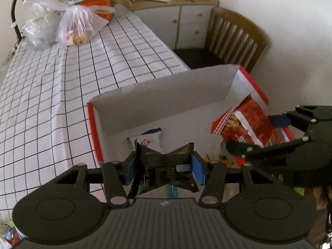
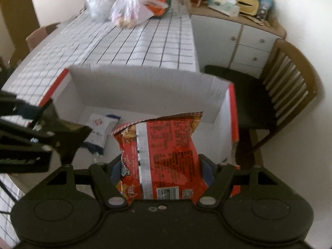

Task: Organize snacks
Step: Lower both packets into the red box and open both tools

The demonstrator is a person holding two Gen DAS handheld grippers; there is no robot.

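My left gripper (image 1: 162,169) is shut on a black snack packet (image 1: 166,170), its blue pads pressing both sides, over the near edge of an open white box with red trim (image 1: 157,95). My right gripper (image 2: 160,169) is shut on a red noodle packet (image 2: 164,155), held above the right half of the same box (image 2: 145,87). A white and blue packet (image 1: 148,140) lies flat on the box floor (image 2: 99,131). The right gripper and its red packet (image 1: 247,124) show at the right of the left wrist view. The left gripper's body crosses the left of the right wrist view.
The box sits at the near end of a table with a white grid cloth (image 1: 62,87). Two tied plastic bags (image 1: 78,26) and an orange case stand at the far end. A wooden chair (image 1: 232,39) and a white cabinet (image 1: 180,25) stand beyond the table's right side.
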